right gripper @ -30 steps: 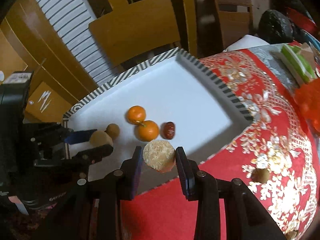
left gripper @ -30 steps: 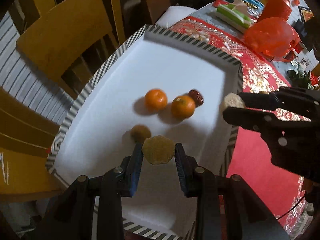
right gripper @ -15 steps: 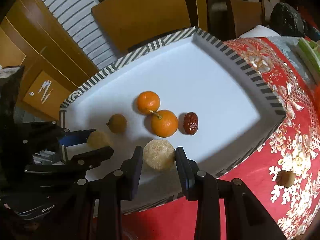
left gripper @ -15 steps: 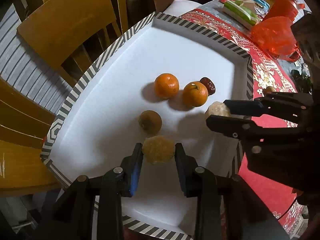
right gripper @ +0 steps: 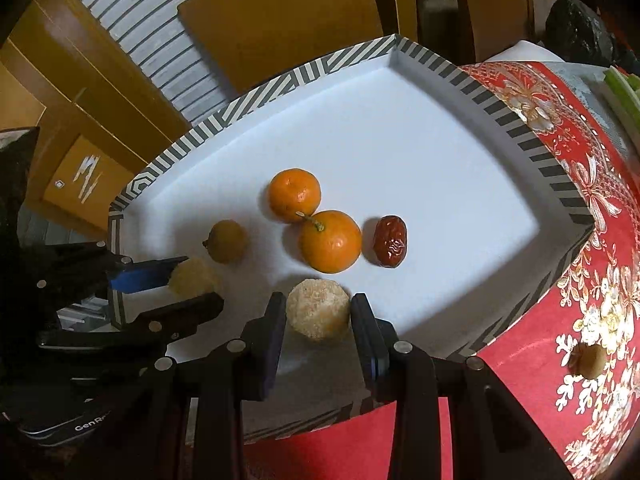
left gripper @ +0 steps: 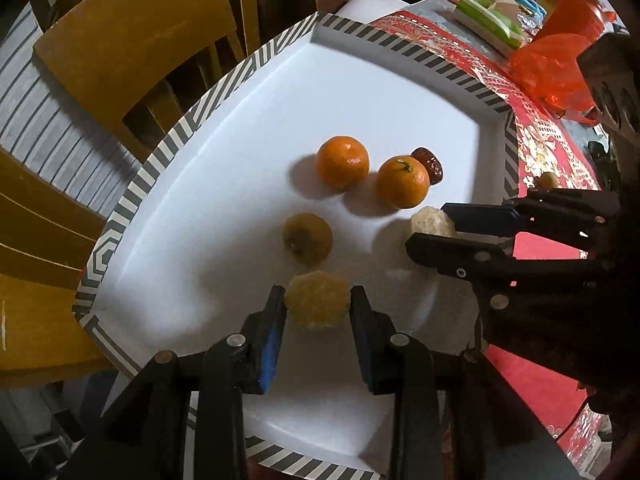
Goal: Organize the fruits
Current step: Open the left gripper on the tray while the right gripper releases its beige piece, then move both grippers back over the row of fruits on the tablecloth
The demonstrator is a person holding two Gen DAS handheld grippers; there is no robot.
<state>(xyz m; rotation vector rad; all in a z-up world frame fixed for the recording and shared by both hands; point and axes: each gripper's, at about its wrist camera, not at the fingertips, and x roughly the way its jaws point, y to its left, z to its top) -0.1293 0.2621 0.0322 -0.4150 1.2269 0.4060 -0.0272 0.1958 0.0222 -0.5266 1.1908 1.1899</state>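
White tray (left gripper: 224, 184) with a black-and-white striped rim sits on the tabletop (right gripper: 532, 392), which is under a red floral cloth; the fruits lie on the tray; left gripper (left gripper: 318, 312) pinches a yellowish rough-skinned fruit (left gripper: 316, 305) between its two pads, low over the near part of the tray; cannot tell if that fruit touches the tray floor; right gripper (right gripper: 318, 318) pinches a pale rough-skinned fruit (right gripper: 318, 314) the same way, over the tray's near edge; in the left wrist view the right gripper (left gripper: 434, 226) comes in from the right with the pale fruit (left gripper: 430, 222) at its tips, just beside the nearer orange; in the right wrist view the left gripper (right gripper: 196, 280) comes in from the left with its yellowish fruit (right gripper: 192, 276) at its tips; loose on the tray: two oranges touching each other, far orange (left gripper: 343, 161) and near orange (left gripper: 402, 187) with a stem; a red date (left gripper: 430, 164) just beside the near orange; a small brownish-yellow fruit (left gripper: 307, 238) just beyond the left gripper's fruit, close to it; off the tray, one more small round fruit (right gripper: 588, 360) lies on the cloth to the right; wooden chairs (left gripper: 132, 36) stand beyond the tray; an orange plastic bag (left gripper: 556, 76) and a green-and-white packet (left gripper: 490, 24) sit far right on the tabletop; nothing lies between either gripper and the tray floor.
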